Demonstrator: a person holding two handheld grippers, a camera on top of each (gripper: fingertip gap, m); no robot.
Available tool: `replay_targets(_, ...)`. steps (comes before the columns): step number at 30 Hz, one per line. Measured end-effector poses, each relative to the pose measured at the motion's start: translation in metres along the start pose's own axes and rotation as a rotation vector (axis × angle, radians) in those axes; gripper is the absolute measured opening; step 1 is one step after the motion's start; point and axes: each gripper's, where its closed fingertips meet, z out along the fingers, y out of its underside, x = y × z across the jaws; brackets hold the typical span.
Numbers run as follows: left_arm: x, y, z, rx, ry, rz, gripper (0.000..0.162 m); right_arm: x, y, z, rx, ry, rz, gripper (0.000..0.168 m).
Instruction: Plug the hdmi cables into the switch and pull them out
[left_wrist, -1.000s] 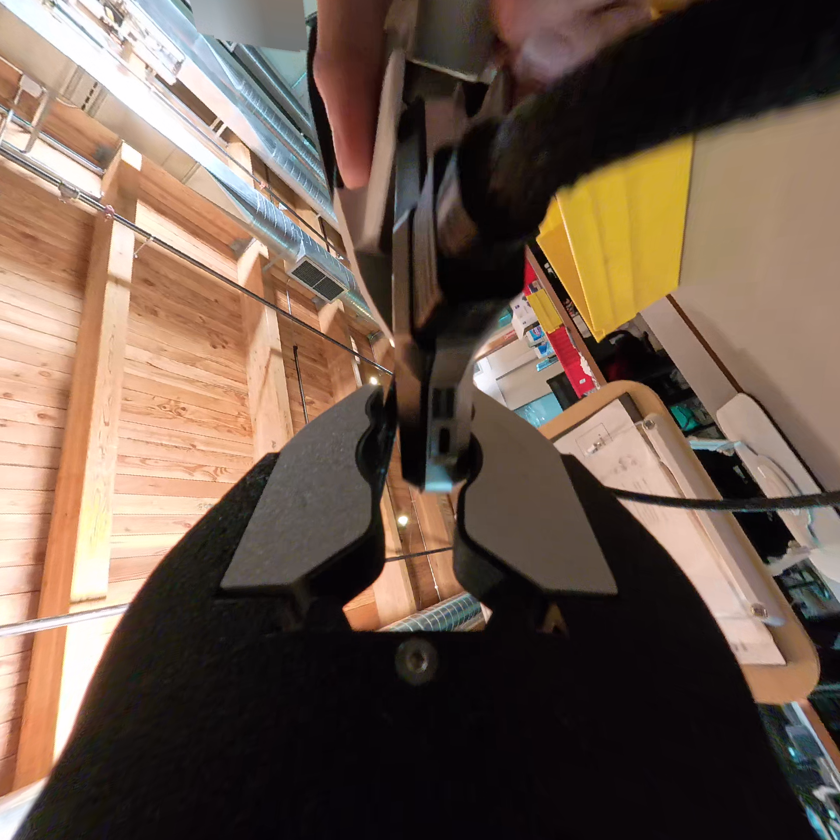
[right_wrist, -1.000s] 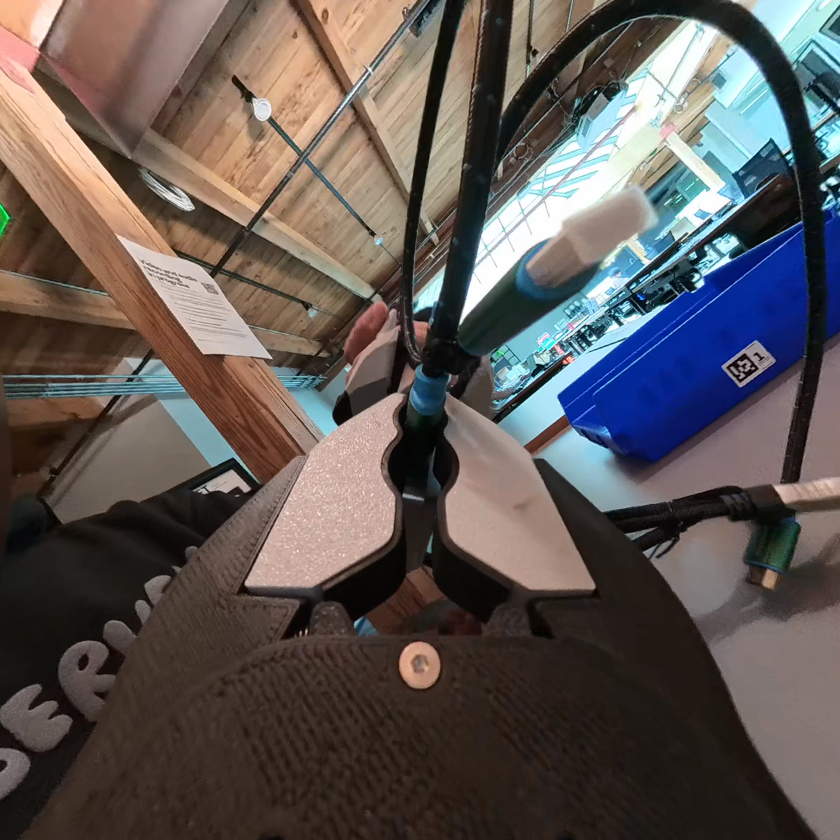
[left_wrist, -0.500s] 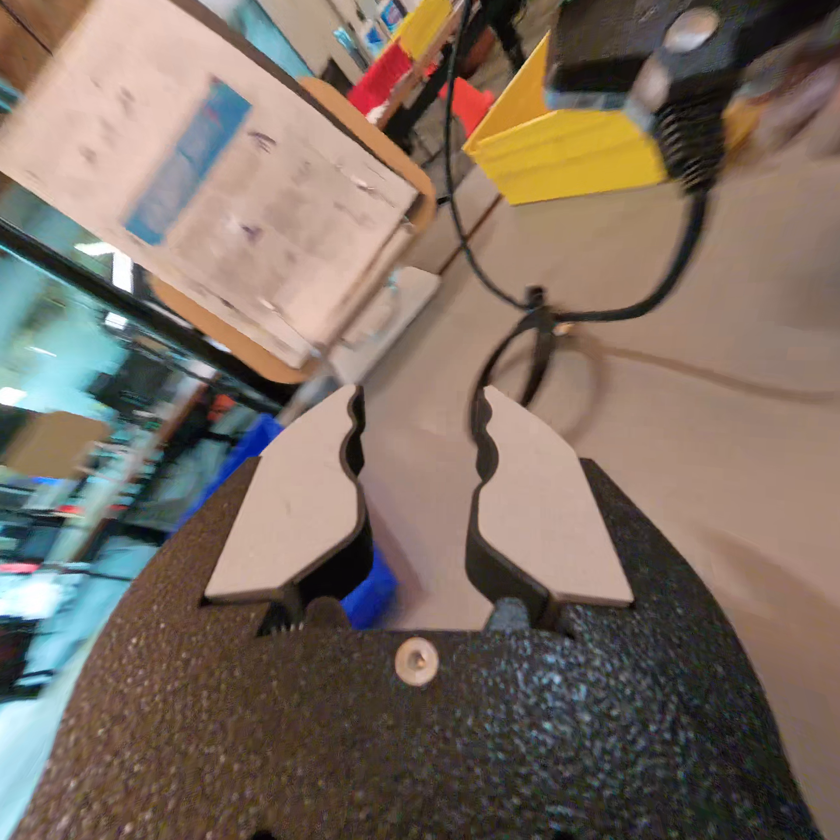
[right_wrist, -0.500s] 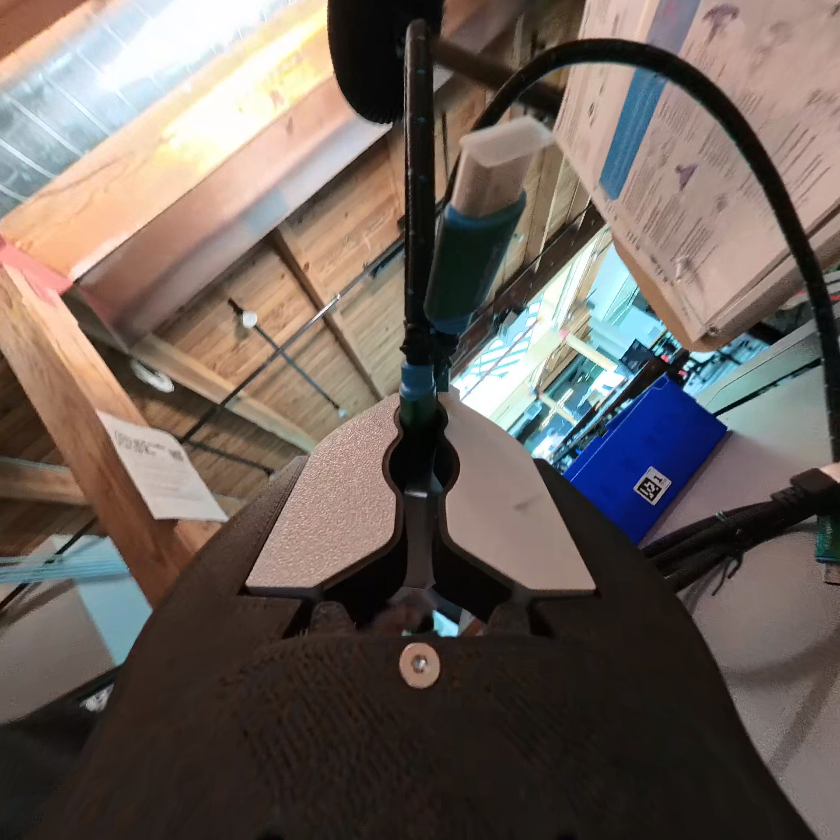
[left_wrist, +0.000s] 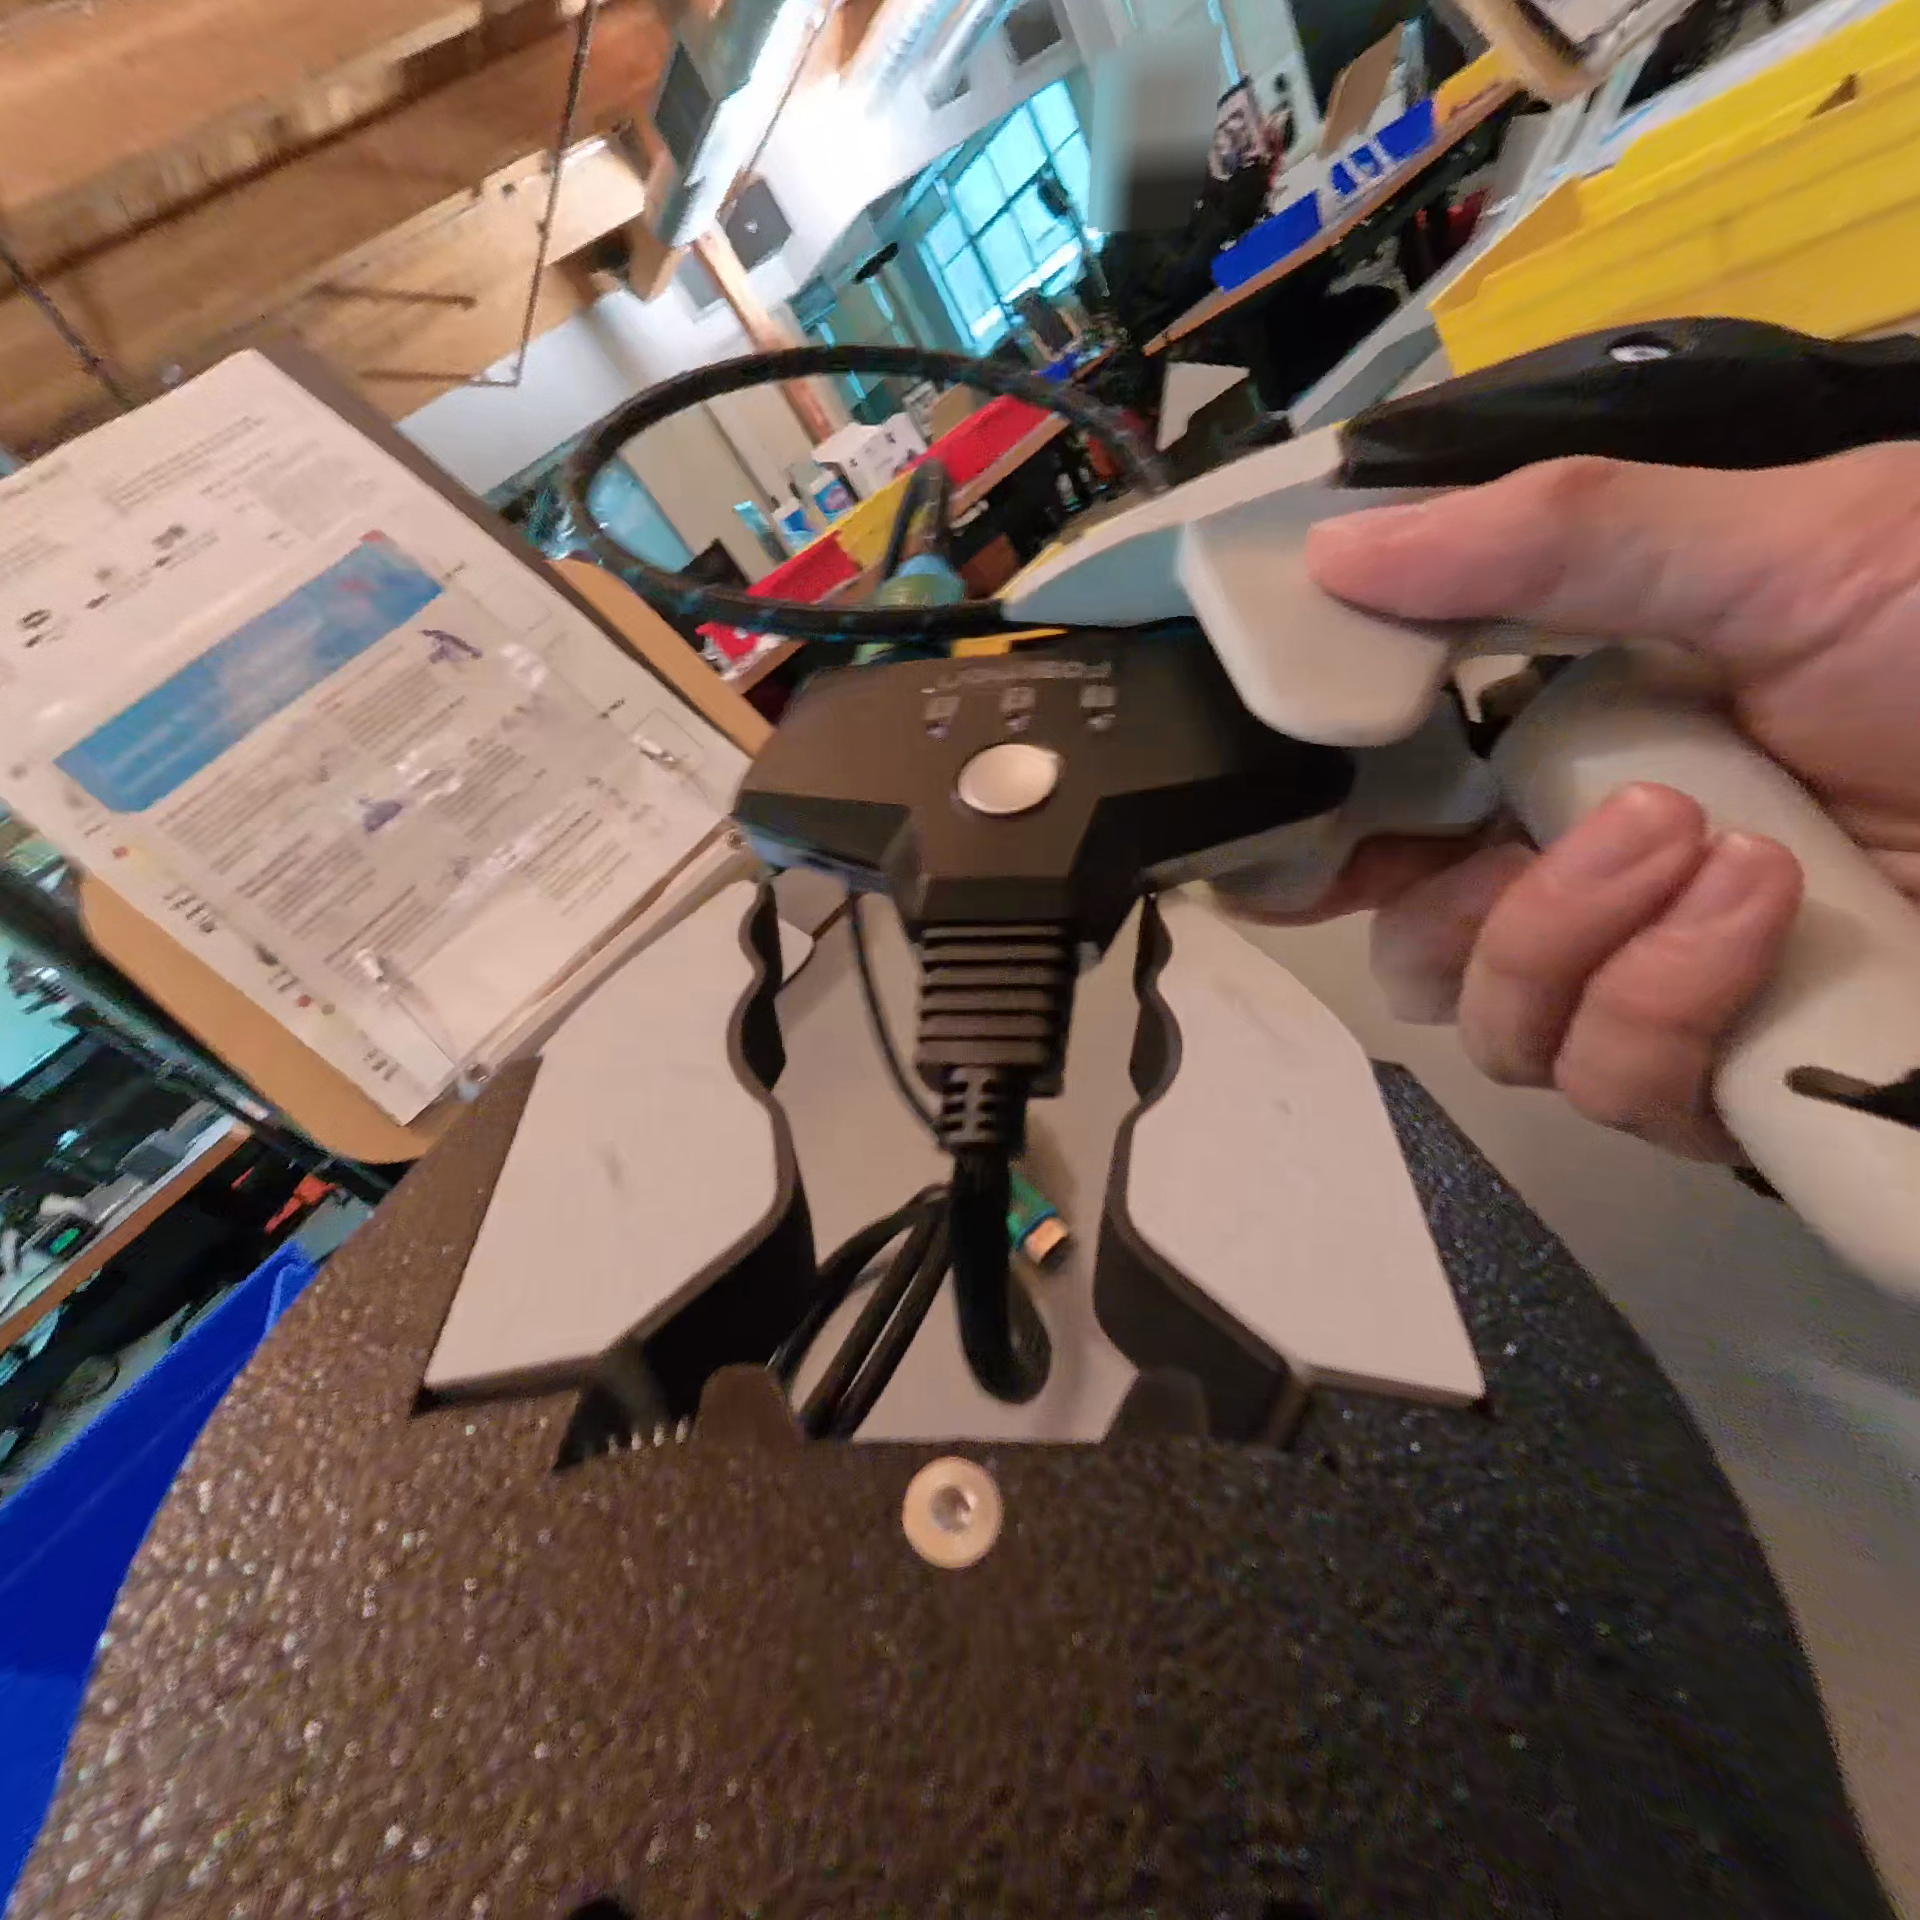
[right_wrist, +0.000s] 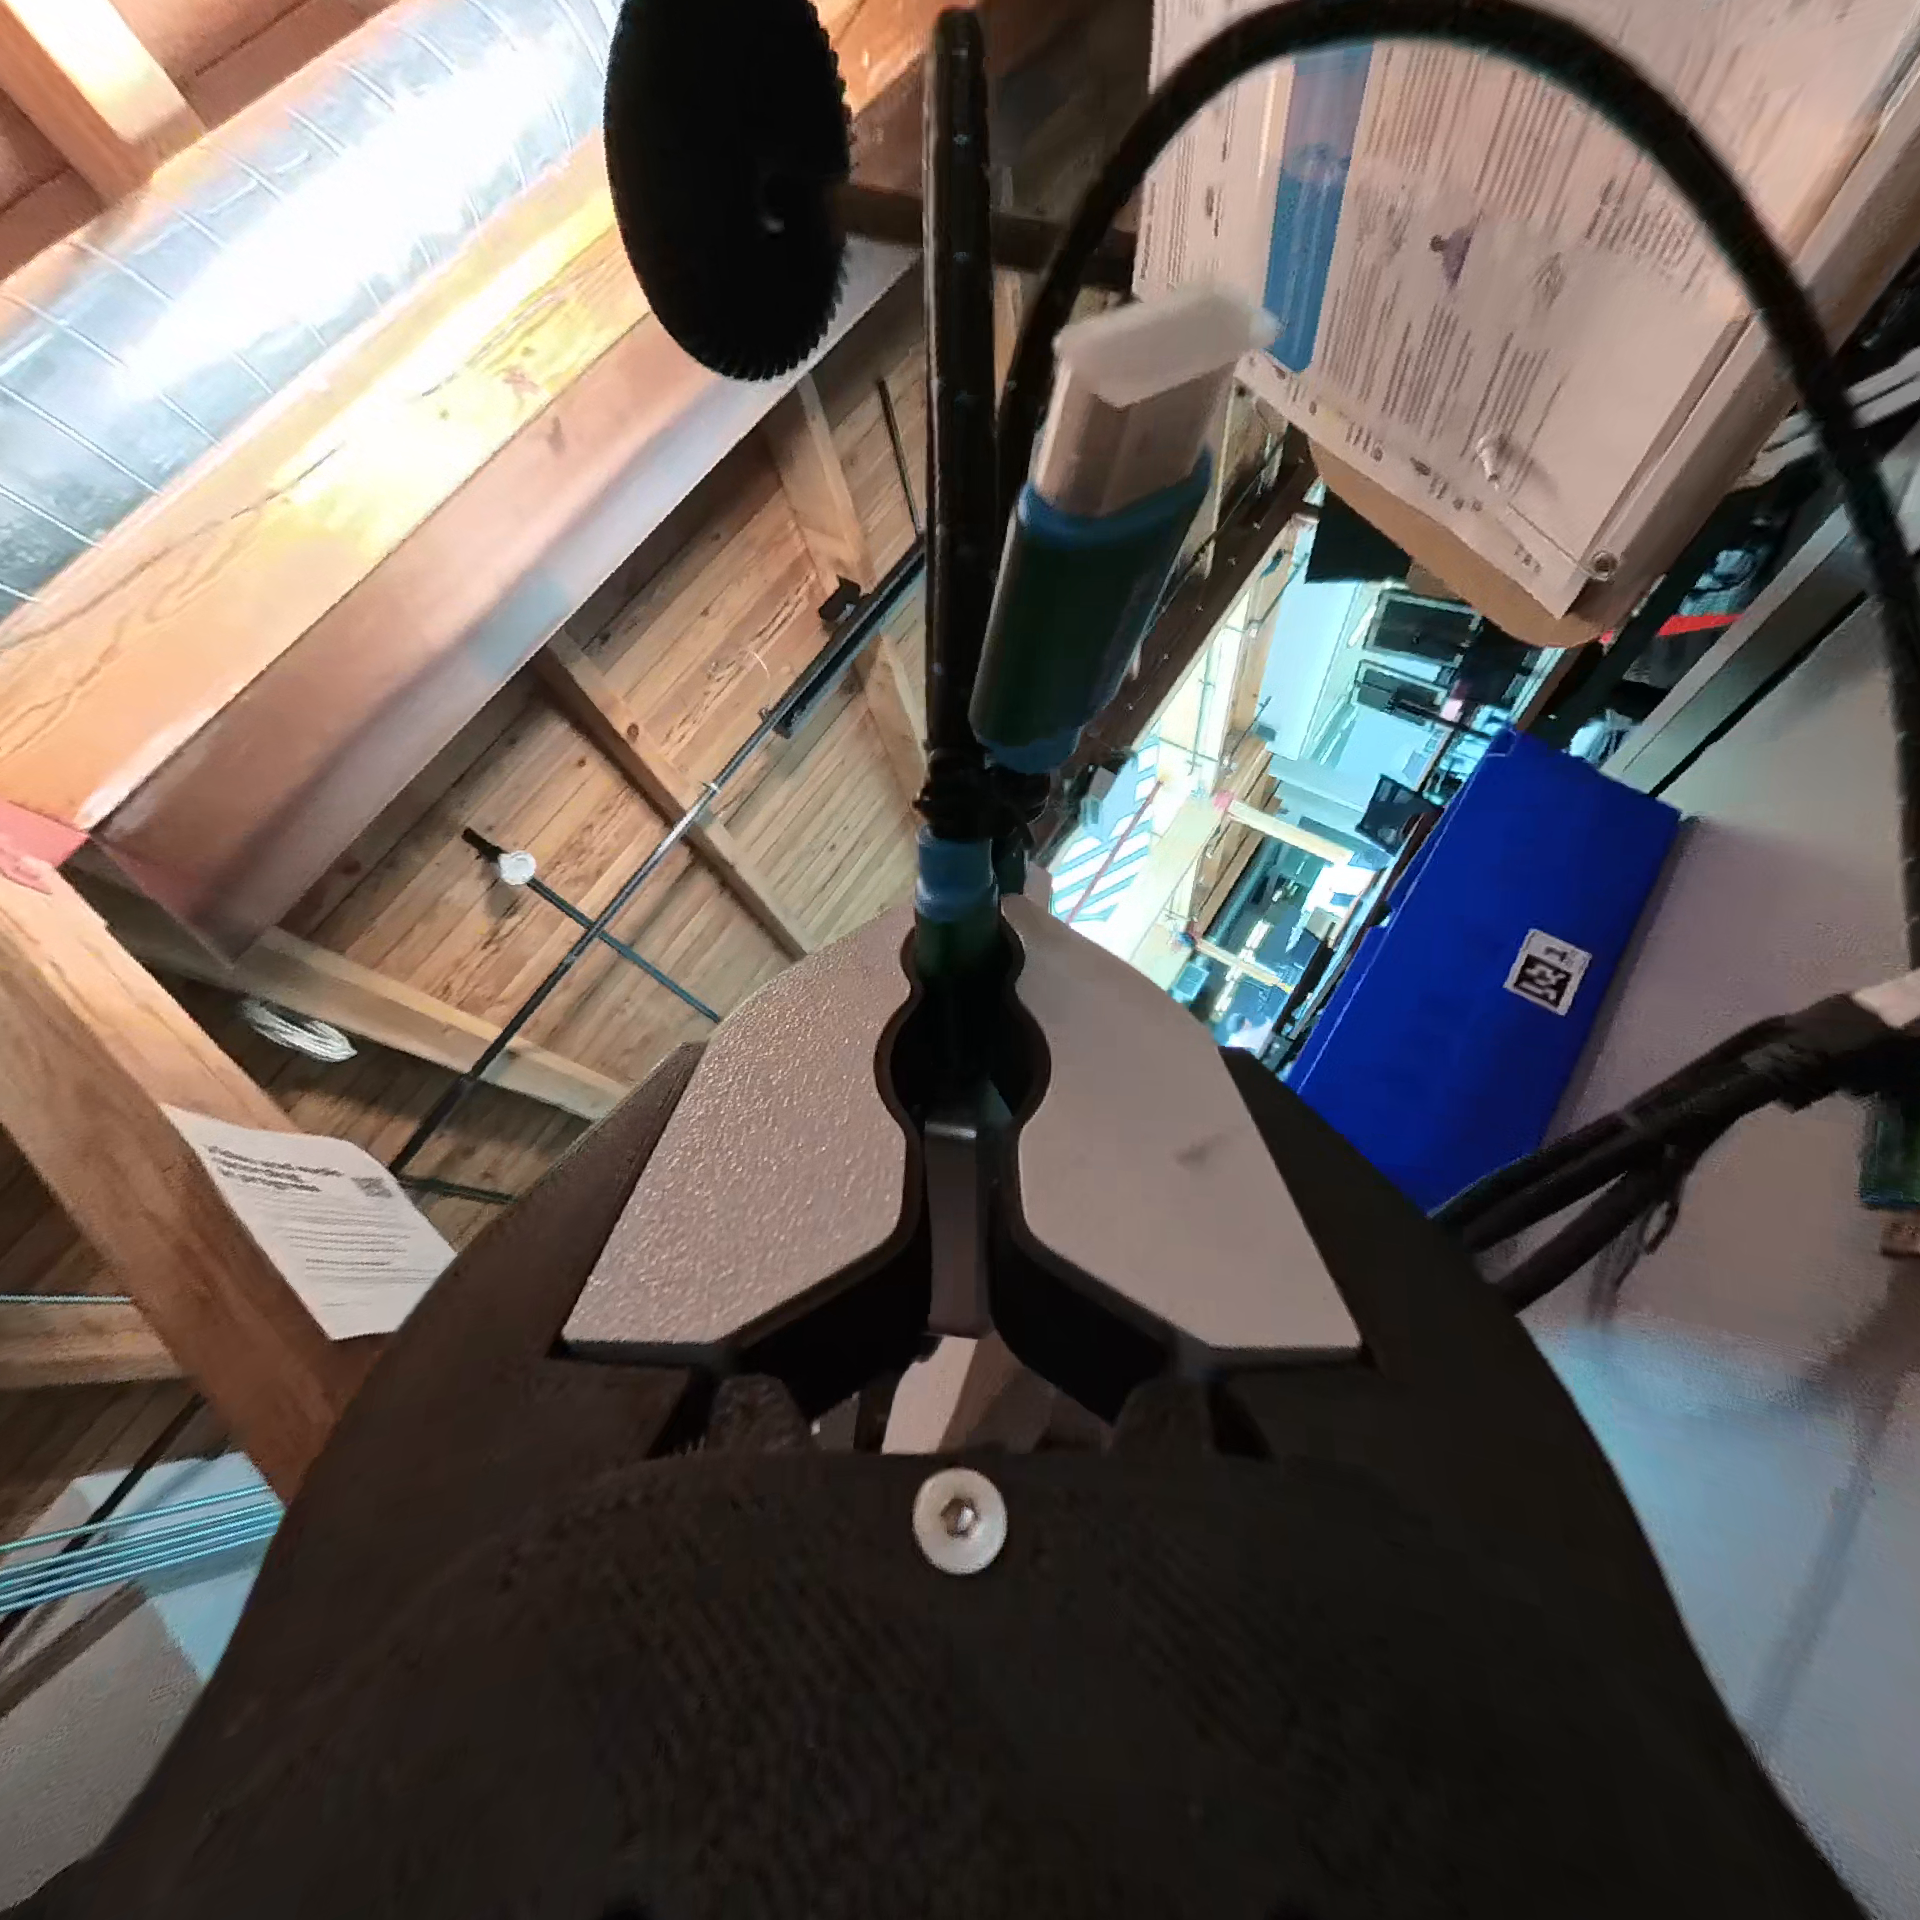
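The black hdmi switch with a round silver button hangs face-on in the left wrist view. My right gripper, held by a hand, is shut on it from the right. In the right wrist view the switch is edge-on between the shut right gripper. A blue-ringed plug sits at its fingertips, its cable rising. A second teal plug with a white cap dangles beyond. My left gripper is open and empty. The switch's ribbed cable neck hangs between its fingers.
A printed sheet on a board stands at the left. Yellow bins are at the back right and a blue bin is on the grey table. A green plug and a cable bundle lie on the table.
My left gripper let go of the switch, opened and swung round to face it. My right gripper kept its hold and tilted, so the dangling plug swung.
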Motion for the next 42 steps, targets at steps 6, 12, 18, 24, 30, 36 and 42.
replay_targets(6, 0.003, -0.002, -0.004, 0.026, 0.005, -0.051, 0.038, -0.003, 0.007, -0.001, -0.019, -0.016, 0.041, 0.007)
replay_targets(12, 0.004, -0.018, -0.018, 0.108, -0.023, 0.013, 0.054, -0.008, -0.005, -0.005, 0.015, -0.019, 0.062, 0.007)
replay_targets(18, 0.004, -0.031, -0.021, 0.13, -0.037, 0.023, 0.062, -0.009, -0.013, -0.008, 0.087, 0.019, 0.034, 0.007)
replay_targets(24, 0.008, -0.025, -0.012, 0.129, -0.04, 0.003, 0.059, -0.014, -0.007, -0.006, 0.059, 0.015, 0.012, 0.007)
replay_targets(30, 0.014, -0.029, -0.014, 0.16, 0.013, 0.028, 0.059, -0.012, -0.007, -0.005, 0.064, 0.009, 0.018, 0.007)
replay_targets(36, 0.012, -0.026, -0.019, 0.176, 0.015, -0.033, 0.061, -0.006, -0.009, -0.006, 0.079, 0.026, 0.024, 0.007)
replay_targets(42, 0.012, -0.021, -0.023, 0.166, -0.012, -0.034, 0.06, -0.004, -0.003, -0.004, 0.053, 0.024, -0.007, 0.007)
